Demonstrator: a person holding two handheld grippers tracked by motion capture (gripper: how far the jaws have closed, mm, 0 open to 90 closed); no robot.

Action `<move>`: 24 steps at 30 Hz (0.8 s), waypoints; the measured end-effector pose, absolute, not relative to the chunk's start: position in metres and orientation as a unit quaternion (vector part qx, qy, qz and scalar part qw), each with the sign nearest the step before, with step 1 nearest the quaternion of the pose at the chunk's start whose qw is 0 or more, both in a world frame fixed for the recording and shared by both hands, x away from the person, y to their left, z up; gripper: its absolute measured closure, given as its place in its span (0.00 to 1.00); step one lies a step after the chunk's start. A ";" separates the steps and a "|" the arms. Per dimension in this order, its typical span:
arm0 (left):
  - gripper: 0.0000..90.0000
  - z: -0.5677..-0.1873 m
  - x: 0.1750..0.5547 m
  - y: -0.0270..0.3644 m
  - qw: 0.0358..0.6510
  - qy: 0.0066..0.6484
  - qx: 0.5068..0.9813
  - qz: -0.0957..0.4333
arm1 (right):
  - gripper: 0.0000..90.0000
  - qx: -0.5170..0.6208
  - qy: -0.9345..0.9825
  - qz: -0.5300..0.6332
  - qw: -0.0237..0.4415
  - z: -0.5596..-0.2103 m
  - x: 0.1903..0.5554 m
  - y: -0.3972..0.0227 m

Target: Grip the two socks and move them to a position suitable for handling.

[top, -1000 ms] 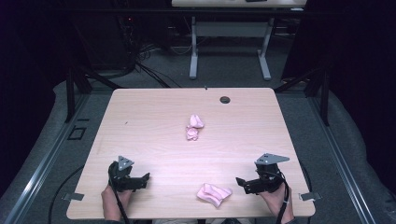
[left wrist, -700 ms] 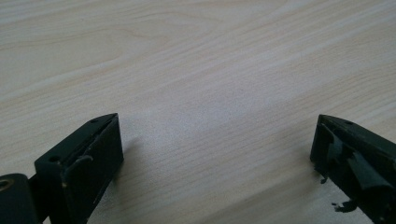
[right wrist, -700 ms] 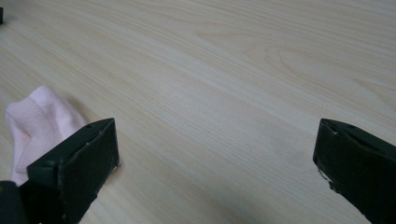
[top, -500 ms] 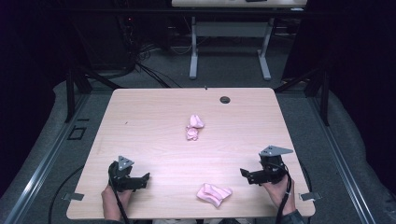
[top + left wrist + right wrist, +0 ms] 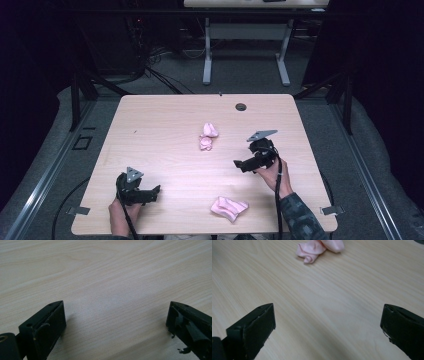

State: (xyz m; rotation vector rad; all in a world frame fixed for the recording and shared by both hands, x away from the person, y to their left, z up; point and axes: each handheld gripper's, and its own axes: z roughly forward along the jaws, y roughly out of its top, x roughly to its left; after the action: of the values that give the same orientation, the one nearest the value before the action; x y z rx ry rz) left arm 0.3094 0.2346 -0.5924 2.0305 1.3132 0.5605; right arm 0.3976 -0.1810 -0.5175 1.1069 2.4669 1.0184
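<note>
Two crumpled pink cloths lie on the wooden table (image 5: 165, 125). One pink cloth (image 5: 208, 136) rests near the middle, also at the top of the right gripper view (image 5: 319, 247). The other pink cloth (image 5: 229, 207) lies near the front edge. My right gripper (image 5: 239, 164) is open, held a little to the right of the middle cloth and pointing toward it, jaws wide apart with nothing between them (image 5: 327, 322). At the front left my left gripper (image 5: 156, 190) is open over bare wood (image 5: 115, 322).
A small dark round grommet (image 5: 241, 106) sits near the table's far edge. Beyond the table stand the white legs of another desk (image 5: 207, 55) and dark cables on grey floor. Metal rails run along the table's left side.
My right gripper has moved forward and left from the front right corner toward the middle cloth. The left gripper and both cloths have stayed put.
</note>
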 end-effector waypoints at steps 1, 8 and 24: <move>0.03 -0.592 0.309 0.235 0.324 0.501 0.774 0.213 | 0.00 0.377 0.850 0.348 0.122 -0.517 0.403 -0.175; 0.03 -0.592 0.309 0.235 0.324 0.500 0.774 0.213 | 0.02 0.350 0.864 0.342 0.115 -0.514 0.435 -0.137; 0.03 -0.592 0.309 0.235 0.324 0.500 0.775 0.213 | 0.26 0.331 0.879 0.323 0.120 -0.533 0.512 -0.070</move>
State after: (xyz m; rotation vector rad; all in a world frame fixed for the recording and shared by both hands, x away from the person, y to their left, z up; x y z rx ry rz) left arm 0.3093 0.2348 -0.5923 2.0328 1.3106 0.5598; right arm 0.5117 -0.0701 -0.5326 0.9657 2.5667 0.9438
